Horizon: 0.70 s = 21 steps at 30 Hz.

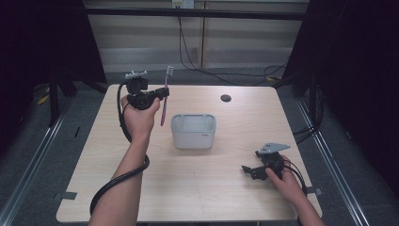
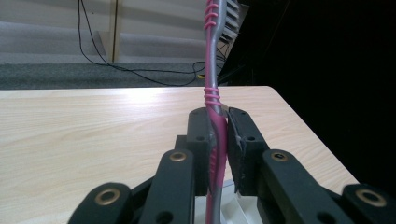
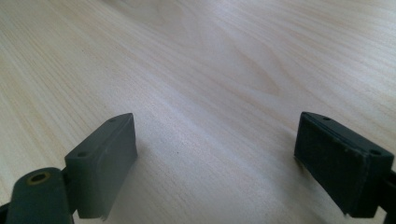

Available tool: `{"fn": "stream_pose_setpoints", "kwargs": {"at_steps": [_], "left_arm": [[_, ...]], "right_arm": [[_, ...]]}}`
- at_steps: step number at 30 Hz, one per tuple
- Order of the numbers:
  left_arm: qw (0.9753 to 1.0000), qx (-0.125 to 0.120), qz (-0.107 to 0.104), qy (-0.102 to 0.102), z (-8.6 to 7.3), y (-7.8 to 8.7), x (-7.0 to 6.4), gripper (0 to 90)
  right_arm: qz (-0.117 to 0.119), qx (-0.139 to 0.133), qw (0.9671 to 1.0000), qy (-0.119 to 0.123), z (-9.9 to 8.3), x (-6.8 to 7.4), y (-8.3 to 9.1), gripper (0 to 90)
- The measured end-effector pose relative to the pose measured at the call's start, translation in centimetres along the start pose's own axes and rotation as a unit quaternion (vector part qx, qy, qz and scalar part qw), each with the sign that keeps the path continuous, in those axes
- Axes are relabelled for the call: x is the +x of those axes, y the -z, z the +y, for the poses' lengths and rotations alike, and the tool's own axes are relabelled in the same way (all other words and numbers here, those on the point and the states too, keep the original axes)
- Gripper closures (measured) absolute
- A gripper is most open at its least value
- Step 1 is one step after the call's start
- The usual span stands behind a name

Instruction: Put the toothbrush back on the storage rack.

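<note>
While the person's left forearm reaches well forward over the table, the left gripper is held raised above the far left part of the tabletop, clamped tight on a pink toothbrush. That brush stands nearly upright, bristle head at the top, its lower end hanging just left of a grey rectangular bin that sits near the table's middle. Over on the near right side, the right gripper rests low at the table surface in the other hand, jaws spread wide with nothing between them.

From the left gripper view you get detail the high view cannot give: the two black pads pinch the toothbrush at its handle, which is pink and silver-grey with pink ribbed rings, and white bristles face right at the top. From the right gripper view, bare pale wood grain lies between the parted pads.
</note>
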<state>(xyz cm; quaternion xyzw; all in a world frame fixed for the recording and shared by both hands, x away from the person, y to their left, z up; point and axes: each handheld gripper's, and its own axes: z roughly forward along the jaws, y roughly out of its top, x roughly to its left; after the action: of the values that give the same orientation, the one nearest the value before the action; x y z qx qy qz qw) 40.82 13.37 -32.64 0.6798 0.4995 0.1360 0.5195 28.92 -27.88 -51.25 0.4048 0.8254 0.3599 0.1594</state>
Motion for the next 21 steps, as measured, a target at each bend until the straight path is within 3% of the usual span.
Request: {"fn": "stream_pose_setpoints", "kwargs": {"at_steps": [21], "left_arm": [[1.0, -0.004, -0.001, -0.005, -0.1, -1.0, -0.6, 80.0]], "right_arm": [[0.0, 0.0, 1.0, 0.0, 0.0, 0.0, 0.0, 12.4]]}}
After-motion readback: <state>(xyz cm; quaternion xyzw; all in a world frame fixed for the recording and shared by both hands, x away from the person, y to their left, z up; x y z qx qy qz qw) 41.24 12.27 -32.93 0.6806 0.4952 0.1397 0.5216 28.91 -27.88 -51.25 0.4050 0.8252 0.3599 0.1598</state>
